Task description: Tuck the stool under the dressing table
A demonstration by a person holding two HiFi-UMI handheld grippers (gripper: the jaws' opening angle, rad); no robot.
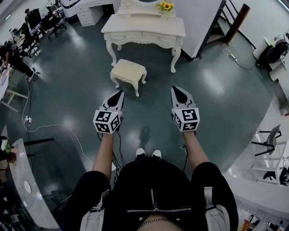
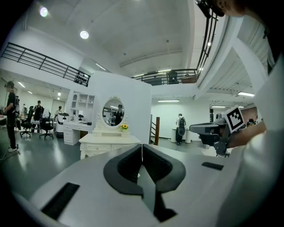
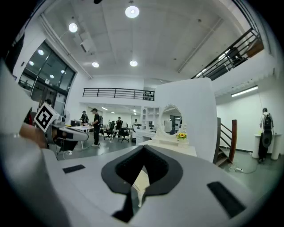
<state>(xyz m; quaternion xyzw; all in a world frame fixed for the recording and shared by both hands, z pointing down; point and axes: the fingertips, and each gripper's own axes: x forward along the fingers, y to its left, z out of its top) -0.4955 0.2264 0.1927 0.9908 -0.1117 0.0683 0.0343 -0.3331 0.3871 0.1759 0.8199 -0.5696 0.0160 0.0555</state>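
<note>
The stool [image 1: 128, 71], cream with a padded top and curved white legs, stands on the dark glossy floor [image 1: 76, 85]. It is out in the open, just near of the desk [image 1: 143, 28] and not under it. It sits before the left half of the desk's front and is turned a little askew to it. The space between the desk's legs is open behind it.

The desk is white and ornate, with drawers along its front. It backs onto a white partition [image 1: 203, 18]. An oval mirror [image 2: 113, 111] rises from the far side of the desk, and a small bunch of sunflowers [image 1: 165, 6] stands to its right.

The person stands well back from the stool, with two white shoes [image 1: 148, 153] showing on the floor below. Both arms are held out toward the furniture.

The left gripper [image 1: 116, 95] is clenched: in the left gripper view its dark pads meet along a thin line and hold nothing. It hangs in the air on the near side of the stool, apart from it.

The right gripper [image 1: 179, 92] is held about level to the right, near the line of the desk's right front leg. Its pads are also clenched at the tips and grasp nothing. In the right gripper view a bit of the cream stool shows through the slot below the tips.

A pale cable [image 1: 54, 126] trails over the floor at the left. Office chairs [image 1: 54, 22] stand in the far left corner.
</note>
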